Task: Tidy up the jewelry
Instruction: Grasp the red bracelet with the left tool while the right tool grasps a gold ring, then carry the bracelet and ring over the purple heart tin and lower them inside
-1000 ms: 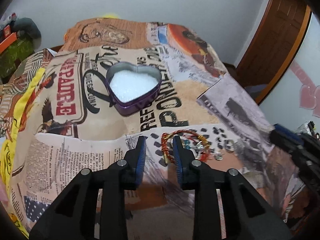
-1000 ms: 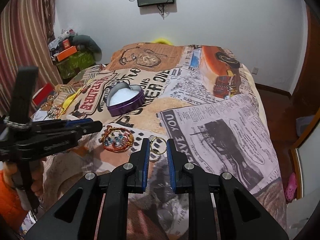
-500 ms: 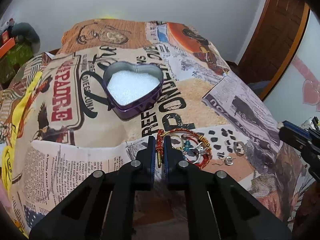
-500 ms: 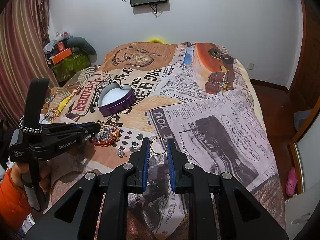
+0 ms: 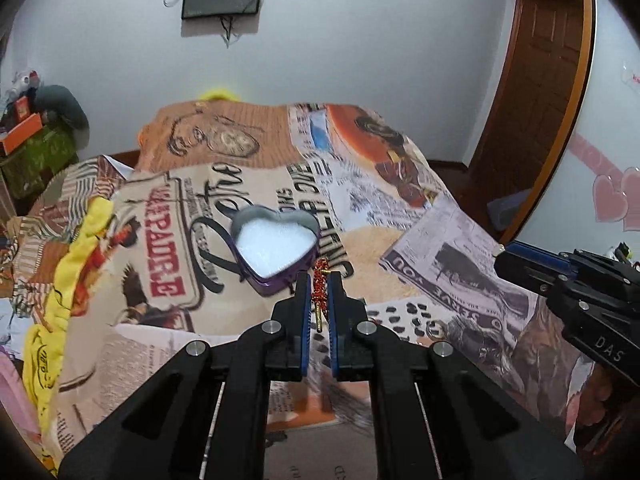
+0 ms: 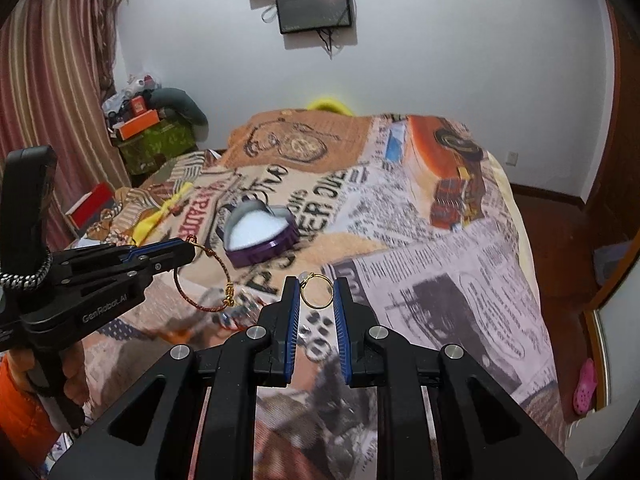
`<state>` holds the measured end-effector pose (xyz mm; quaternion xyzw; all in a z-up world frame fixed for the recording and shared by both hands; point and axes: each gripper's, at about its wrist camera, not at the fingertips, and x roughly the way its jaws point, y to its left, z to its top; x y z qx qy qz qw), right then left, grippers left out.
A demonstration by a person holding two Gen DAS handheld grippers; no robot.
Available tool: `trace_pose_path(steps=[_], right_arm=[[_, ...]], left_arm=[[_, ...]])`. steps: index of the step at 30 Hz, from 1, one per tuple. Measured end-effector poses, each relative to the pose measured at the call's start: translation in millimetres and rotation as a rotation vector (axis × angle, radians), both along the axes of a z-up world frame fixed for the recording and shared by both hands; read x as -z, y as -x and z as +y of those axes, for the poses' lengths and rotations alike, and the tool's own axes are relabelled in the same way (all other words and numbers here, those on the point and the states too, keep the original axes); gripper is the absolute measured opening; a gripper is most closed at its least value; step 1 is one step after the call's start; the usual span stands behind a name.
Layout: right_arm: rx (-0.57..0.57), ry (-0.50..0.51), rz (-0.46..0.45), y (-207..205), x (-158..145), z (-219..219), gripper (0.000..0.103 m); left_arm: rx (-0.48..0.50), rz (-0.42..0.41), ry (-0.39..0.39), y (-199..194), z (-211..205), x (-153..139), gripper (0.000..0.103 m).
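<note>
Left gripper (image 5: pixel 319 286) now clamped on the red beaded bracelet (image 6: pixel 202 276), which a second ago lay among the loose pieces on the bed (image 6: pixel 460 280); lifted clear now, dangling beside the open heart-shaped tin (image 6: pixel 258 236). Right gripper (image 6: pixel 316 292) unchanged, pinching the gold ring (image 6: pixel 316 291) above the bedspread. Both pieces airborne, so next probably a carry to the white-lined tin. Remaining trinkets near the bracelet's lower loop too blurred to count. Tin not yet holding any jewelry, as far as visible.
</note>
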<state>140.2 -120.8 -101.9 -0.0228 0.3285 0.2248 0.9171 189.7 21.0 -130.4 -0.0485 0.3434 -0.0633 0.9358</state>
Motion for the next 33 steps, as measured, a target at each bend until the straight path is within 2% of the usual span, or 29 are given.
trace_pose_path(steps=[8,18,25,33], right_arm=[[-0.034,-0.002,-0.039,-16,-14,28,0.015],[-0.063,0.029,-0.073,-39,-16,59,0.015],[-0.098,0.052,-0.06,-62,-10,72,0.015],[-0.161,0.057,0.006,-93,1,86,0.015]], left_arm=[[-0.037,-0.032,-0.009,-2,21,-12,0.006],[-0.063,-0.047,-0.017,-29,40,-16,0.006],[-0.071,-0.059,-0.032,-54,48,-17,0.006],[-0.066,-0.04,-0.033,-88,53,-6,0.006]])
